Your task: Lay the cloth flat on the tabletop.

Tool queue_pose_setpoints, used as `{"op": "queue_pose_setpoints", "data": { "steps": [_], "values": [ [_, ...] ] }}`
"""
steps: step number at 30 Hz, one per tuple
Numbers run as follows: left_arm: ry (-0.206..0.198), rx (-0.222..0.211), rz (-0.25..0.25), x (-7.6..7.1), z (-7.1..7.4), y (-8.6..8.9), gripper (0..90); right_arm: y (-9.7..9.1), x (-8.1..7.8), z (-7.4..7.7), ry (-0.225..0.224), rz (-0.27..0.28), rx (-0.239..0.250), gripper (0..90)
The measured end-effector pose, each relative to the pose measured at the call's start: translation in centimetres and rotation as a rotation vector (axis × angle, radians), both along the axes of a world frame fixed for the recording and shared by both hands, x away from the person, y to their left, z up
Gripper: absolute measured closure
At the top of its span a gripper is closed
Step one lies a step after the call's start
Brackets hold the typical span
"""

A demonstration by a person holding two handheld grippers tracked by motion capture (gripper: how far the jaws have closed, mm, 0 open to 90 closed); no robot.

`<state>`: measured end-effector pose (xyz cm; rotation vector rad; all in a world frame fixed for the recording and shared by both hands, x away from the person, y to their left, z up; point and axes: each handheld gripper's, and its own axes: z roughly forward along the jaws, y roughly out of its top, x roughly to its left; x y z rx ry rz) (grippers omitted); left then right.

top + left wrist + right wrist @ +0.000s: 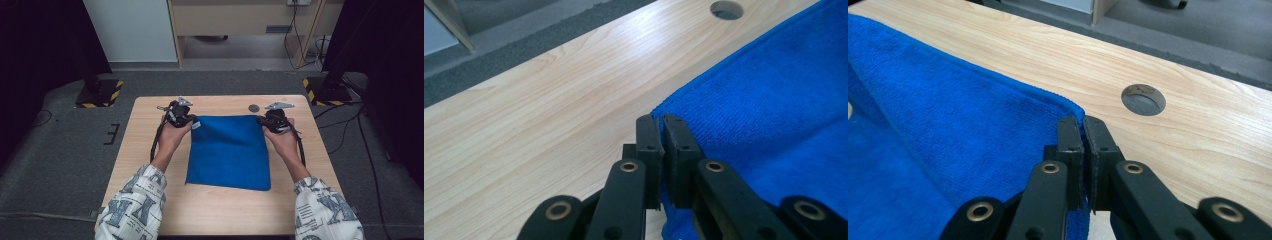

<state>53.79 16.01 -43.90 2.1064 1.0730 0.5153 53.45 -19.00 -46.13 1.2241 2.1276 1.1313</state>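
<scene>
We clamp the left gripper (662,131) and right gripper (1082,131) on the blue cloth's (230,150) two far corners, nearest the table's cable hole (254,108), so we can fold it evenly.

A light wooden surface (220,210) with rounded corners is seen standing on grey carpet. A blue microfibre cloth (230,152) is spread flat across its middle. A round cable hole (254,108) is cut near the far edge, right of centre.
</scene>
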Motion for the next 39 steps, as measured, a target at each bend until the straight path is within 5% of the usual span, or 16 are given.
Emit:
{"op": "queue_pose_setpoints", "data": {
  "steps": [15, 17, 19, 21, 26, 39],
  "values": [
    [0.013, -0.020, 0.056, 2.9, -3.0, 1.3, 85.2, 1.6, 3.1, -3.1, 0.069, -0.030, -0.026, 86.2],
    [-0.011, -0.027, 0.086, 3.2, -3.3, 1.4, 78.7, 1.7, 3.2, -3.3, 0.056, -0.050, -0.036, 76.7],
    [-0.029, -0.049, 0.096, 3.3, -3.3, 1.6, 68.3, 1.6, 3.3, -3.4, 0.031, -0.091, -0.039, 57.4],
    [-0.065, -0.035, 0.096, 3.1, -2.9, 1.6, 64.3, 1.6, 3.3, -3.2, 0.010, -0.123, -0.071, 44.5],
    [-0.098, -0.025, 0.079, 2.4, -1.6, 1.8, 59.4, 1.2, 3.0, -2.5, -0.025, -0.141, -0.105, 33.9],
    [-0.110, -0.003, 0.008, -1.4, 0.8, 1.2, 46.7, 2.2, 0.0, -1.4, 0.002, -0.094, -0.056, 25.8]
  ]
}}
